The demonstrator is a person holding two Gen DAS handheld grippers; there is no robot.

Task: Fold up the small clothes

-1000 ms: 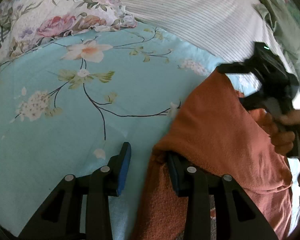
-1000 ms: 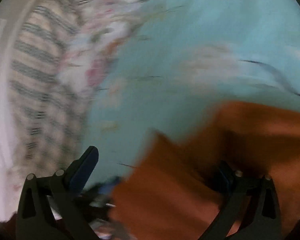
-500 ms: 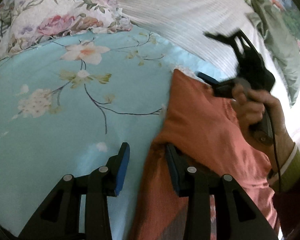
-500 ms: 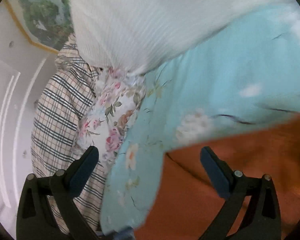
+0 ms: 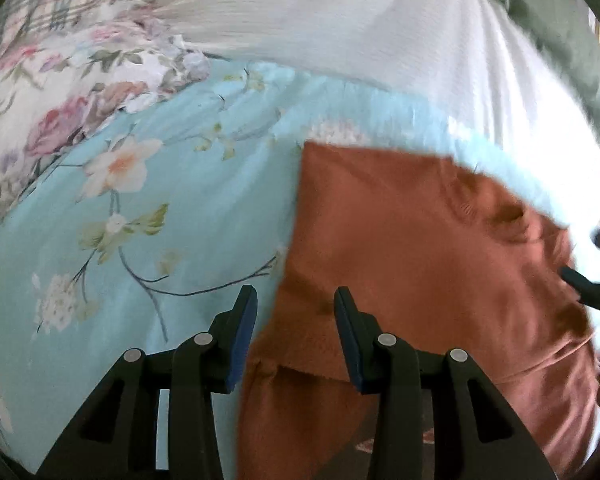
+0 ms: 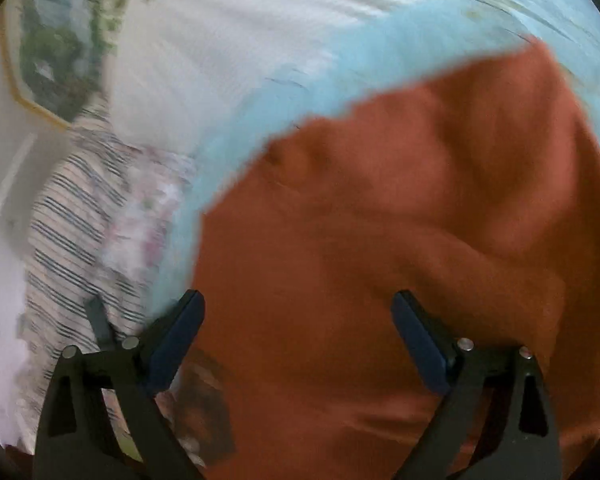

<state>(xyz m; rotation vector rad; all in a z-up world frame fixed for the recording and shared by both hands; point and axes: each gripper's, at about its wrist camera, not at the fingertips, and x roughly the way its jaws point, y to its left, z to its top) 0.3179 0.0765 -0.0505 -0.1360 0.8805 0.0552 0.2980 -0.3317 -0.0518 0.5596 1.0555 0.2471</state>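
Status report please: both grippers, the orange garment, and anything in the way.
Left gripper open, straddling the orange garment's edge. Right gripper open above the garment, jaws just been closing, nothing pinched. Garment lies on floral bedsheet; nothing in the way.

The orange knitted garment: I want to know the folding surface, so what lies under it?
The orange knitted garment lies on a light blue floral bedsheet. The sheet beneath the garment is covered, so anything there cannot be seen.

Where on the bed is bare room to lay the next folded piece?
The blue floral sheet lies bare between the floral pillow, the white striped bedding and the orange garment. Crowded on the garment's side, with both grippers there.
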